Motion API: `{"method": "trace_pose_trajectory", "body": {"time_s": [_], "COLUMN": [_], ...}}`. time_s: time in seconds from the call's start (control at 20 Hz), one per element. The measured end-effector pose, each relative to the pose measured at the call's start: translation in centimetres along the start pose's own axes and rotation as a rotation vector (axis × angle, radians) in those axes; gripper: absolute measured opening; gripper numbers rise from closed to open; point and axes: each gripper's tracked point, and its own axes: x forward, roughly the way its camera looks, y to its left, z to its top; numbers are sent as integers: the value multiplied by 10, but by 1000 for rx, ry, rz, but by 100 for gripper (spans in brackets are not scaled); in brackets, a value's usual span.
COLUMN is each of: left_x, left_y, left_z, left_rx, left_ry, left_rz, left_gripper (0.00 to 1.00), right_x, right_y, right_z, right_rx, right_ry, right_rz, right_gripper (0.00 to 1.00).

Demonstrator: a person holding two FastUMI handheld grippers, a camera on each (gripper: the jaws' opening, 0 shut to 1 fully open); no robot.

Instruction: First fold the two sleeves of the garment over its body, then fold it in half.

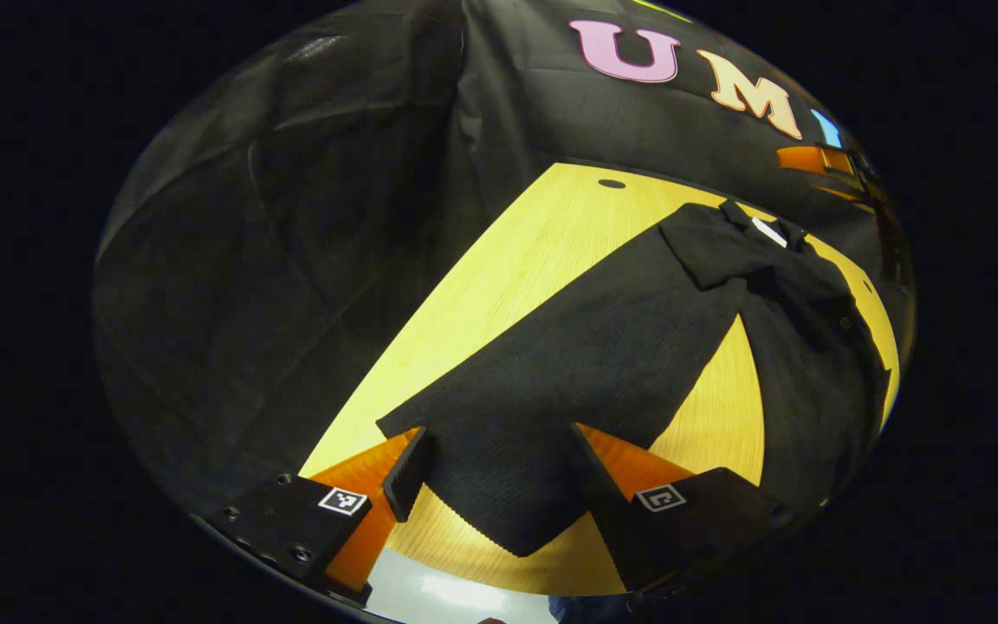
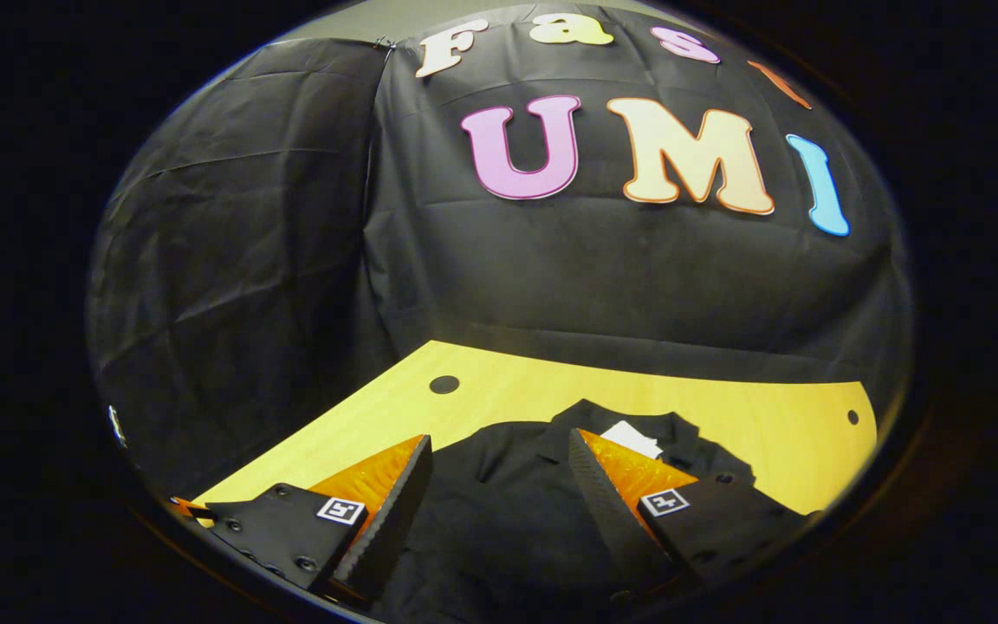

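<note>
- Lying flat on the yellow wooden table (image 1: pixel 499 286), the black garment (image 1: pixel 603 347) has one sleeve (image 1: pixel 711 251) folded over its body near the collar.
- Left gripper (image 1: pixel 499 459): fingers spread wide, nothing between them; the garment's lower hem (image 1: pixel 499 511) lies on the table in the gap, apart from both pads.
- Right gripper (image 2: pixel 499 485): fingers likewise wide apart and holding nothing, positioned above the collar end, where a white neck label (image 2: pixel 633 438) shows beside the right-hand finger.
- Second sleeve: position cannot be told.
</note>
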Motion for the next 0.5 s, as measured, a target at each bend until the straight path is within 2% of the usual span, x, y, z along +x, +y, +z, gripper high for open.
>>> {"method": "trace_pose_trajectory", "body": {"time_s": [0.05,0.4,0.5], "left_x": [2,1,2], "left_y": [-1,-3,-9], "left_z": [-4,-3,0], "left_rx": [-3,-12,-8], "left_ry": [14,1,-1], "left_rz": [-2,-22,-30], "left_gripper": [95,97,92], "right_x": [-4,-43,-57], "right_y": [-9,-27,-28], "right_z": [1,-2,-7], "right_rx": [-2,43,51], "right_ry": [-7,-36,-46], "right_rz": [-17,-57,-56], "right_gripper": [99,99,99]}}
